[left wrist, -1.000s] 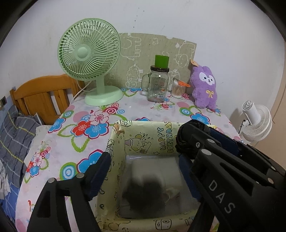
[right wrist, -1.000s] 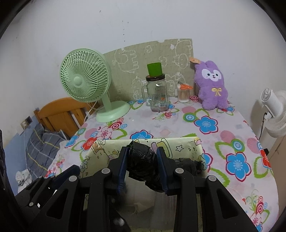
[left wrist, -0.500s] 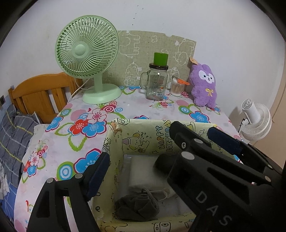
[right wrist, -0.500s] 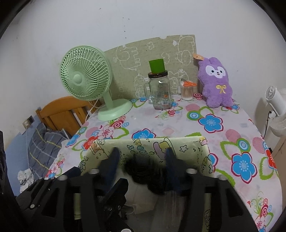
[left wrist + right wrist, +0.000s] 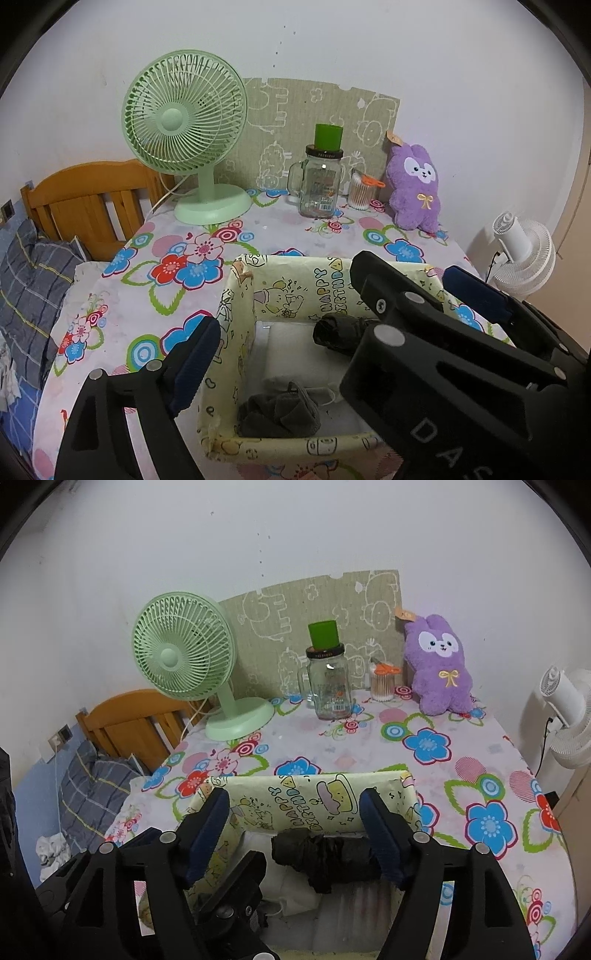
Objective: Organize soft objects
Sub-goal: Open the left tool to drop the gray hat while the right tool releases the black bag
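Two grippers opening over box (image 5: 369, 786), right gripper (image 5: 293, 838) astride dark bundle (image 5: 325, 853), unclamped

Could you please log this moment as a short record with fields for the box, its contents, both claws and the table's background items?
box: pale yellow cartoon-printed open box on the floral tablecloth
contents: black rolled cloth bundle at the far wall; dark grey crumpled cloth at the near wall
right claw: jaws opening, black bundle between them, pads not pressing it
left claw: jaws opening, holding nothing
background: mint green desk fan, clear glass handled jar, purple plush rabbit
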Motion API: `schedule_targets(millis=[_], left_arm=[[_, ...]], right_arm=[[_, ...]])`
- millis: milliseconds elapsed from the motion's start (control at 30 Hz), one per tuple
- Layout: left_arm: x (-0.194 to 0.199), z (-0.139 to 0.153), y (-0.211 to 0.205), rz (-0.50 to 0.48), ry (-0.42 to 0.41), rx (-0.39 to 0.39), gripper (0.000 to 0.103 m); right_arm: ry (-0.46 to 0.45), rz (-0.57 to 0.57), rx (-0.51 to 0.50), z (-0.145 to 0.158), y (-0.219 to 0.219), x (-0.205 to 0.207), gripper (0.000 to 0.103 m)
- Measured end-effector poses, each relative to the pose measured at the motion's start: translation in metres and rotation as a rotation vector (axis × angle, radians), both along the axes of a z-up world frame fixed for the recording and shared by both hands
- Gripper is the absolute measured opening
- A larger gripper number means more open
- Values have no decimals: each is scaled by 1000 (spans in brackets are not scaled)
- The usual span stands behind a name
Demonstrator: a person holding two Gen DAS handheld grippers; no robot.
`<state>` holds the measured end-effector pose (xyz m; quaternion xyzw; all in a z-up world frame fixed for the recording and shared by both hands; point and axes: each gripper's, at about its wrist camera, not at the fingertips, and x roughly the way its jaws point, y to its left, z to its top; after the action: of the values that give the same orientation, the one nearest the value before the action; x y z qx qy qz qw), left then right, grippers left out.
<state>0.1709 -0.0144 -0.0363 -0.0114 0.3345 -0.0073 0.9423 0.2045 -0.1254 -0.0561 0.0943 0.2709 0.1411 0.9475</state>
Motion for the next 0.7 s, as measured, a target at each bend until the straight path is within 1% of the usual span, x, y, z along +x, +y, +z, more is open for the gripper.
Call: schedule_targets(millis=[133, 300, 700], left_arm=[[-9, 7, -2, -7, -19, -1, 90], [-22, 15, -5, -19, -43, -1, 91], [-53, 28, -12, -32, -86, 5, 95]], right_arm=[[-21, -9, 0, 6, -3, -12, 81], [-37, -29, -7, 15, -6, -28, 87], [-77, -50, -16, 30, -15, -64, 92]])
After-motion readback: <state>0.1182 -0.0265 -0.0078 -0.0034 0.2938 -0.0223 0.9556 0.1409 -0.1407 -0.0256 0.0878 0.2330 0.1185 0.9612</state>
